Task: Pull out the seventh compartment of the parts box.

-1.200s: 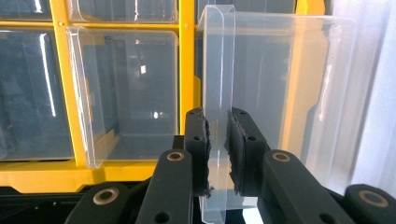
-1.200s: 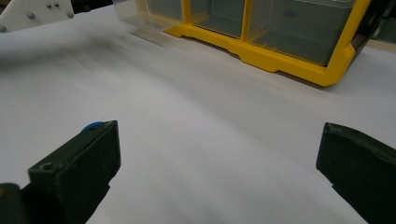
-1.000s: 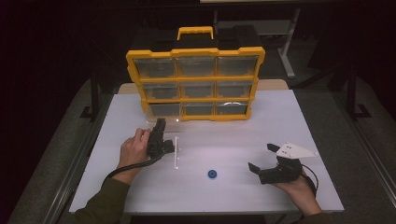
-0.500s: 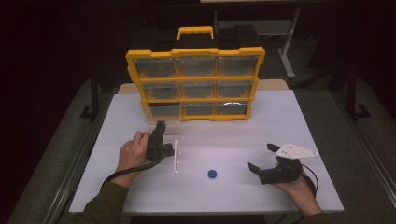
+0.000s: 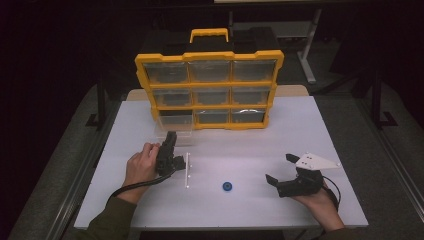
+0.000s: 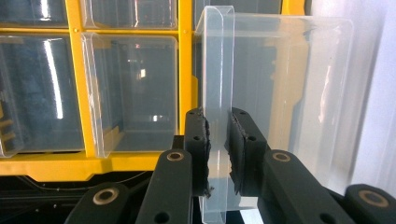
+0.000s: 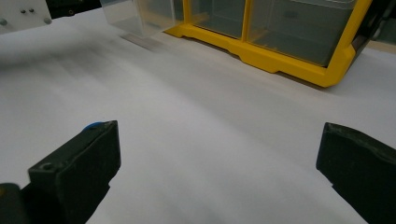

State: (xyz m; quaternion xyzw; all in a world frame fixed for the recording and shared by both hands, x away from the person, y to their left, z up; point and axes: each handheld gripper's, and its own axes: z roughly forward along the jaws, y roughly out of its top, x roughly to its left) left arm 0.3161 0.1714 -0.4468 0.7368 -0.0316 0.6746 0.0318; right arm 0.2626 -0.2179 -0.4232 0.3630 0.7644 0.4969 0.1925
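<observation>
Slowly does it: the left gripper (image 5: 171,136) is clamped narrow on the front lip of a clear plastic drawer (image 5: 175,125), which juts partway out of the bottom-left slot of a yellow organizer (image 5: 210,55) standing on the white surface (image 5: 240,145). Compared with a second ago, the left hand sits only a shade nearer the person, and the drawer has hardly travelled. Seen from the left gripper view, the pads (image 6: 201,140) pinch the lip on both sides, with the drawer (image 6: 280,93) ahead of them and the organizer (image 6: 72,46) behind. The right gripper (image 5: 280,168) rests unmoved at the near right, jaws wide and holding nothing. A small blue disc (image 5: 227,186) and a thin white strip (image 5: 188,170) lie between the hands. Judging by this, the pull has barely begun, and the drawer must come further before it is free.
</observation>
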